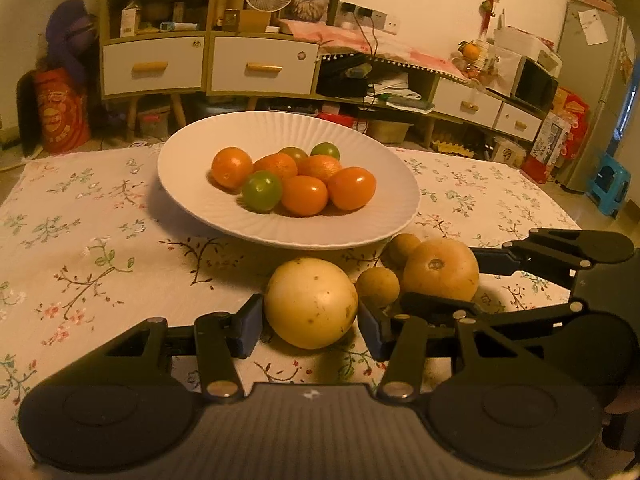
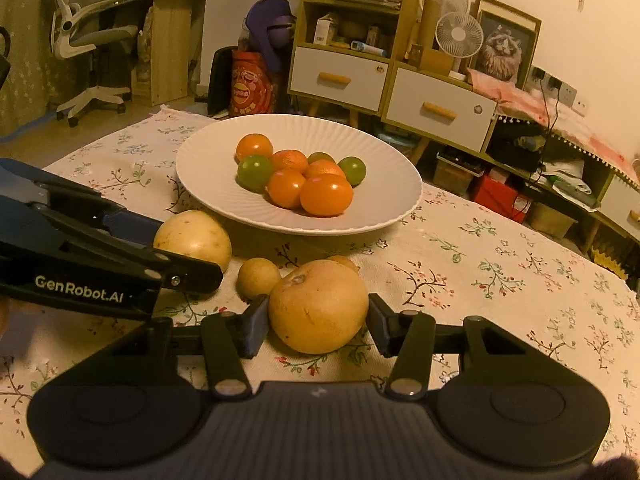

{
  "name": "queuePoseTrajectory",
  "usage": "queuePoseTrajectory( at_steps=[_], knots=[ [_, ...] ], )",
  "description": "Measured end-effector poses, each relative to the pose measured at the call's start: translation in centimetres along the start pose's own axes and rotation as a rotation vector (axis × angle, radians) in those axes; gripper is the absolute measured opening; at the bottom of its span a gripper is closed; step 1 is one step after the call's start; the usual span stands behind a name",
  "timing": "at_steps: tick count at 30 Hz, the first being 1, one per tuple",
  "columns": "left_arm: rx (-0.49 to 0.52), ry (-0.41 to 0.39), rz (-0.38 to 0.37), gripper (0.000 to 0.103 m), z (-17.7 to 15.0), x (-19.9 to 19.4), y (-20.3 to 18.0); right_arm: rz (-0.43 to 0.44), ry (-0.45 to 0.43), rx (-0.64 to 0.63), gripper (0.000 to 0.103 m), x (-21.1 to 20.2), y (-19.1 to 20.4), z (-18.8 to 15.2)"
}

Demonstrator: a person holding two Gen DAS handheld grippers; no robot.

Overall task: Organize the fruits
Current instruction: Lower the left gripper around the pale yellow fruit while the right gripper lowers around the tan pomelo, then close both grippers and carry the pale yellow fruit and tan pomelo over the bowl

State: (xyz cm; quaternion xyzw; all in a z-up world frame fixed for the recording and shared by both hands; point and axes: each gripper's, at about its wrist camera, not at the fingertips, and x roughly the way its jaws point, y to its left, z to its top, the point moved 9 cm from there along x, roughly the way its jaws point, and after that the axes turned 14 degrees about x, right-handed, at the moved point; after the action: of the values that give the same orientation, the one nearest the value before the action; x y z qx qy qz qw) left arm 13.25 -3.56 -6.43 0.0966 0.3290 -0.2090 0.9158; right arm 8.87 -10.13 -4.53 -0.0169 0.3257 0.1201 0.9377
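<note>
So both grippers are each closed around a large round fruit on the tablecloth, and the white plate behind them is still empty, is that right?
Not quite: the white plate is not empty. The left wrist view shows it holding small orange and green fruits. The rest stands: the left gripper and right gripper each clasp a large fruit.

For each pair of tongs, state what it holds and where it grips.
Left tongs clamp the pale yellow fruit by its sides. Right tongs clamp the orange-brown fruit by its sides.

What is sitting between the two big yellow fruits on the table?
A small brown fruit lies between the pale fruit and the darker fruit, clearest in the right wrist view.
</note>
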Motion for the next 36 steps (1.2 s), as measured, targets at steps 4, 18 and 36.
queuePoseTrajectory(
  at_steps=[4,18,36],
  knots=[
    [0.012,0.015,0.016,0.047,-0.2,-0.3,0.0,0.004,0.022,0.014,0.047,0.1,0.2,-0.2],
    [0.002,0.021,0.061,0.047,-0.6,-2.7,0.4,0.032,0.043,0.135,0.047,-1.0,-0.4,0.3],
    [0.018,-0.053,0.103,0.047,3.9,-3.1,1.4,0.045,-0.052,0.269,0.047,-2.0,-2.7,5.3]
  ],
)
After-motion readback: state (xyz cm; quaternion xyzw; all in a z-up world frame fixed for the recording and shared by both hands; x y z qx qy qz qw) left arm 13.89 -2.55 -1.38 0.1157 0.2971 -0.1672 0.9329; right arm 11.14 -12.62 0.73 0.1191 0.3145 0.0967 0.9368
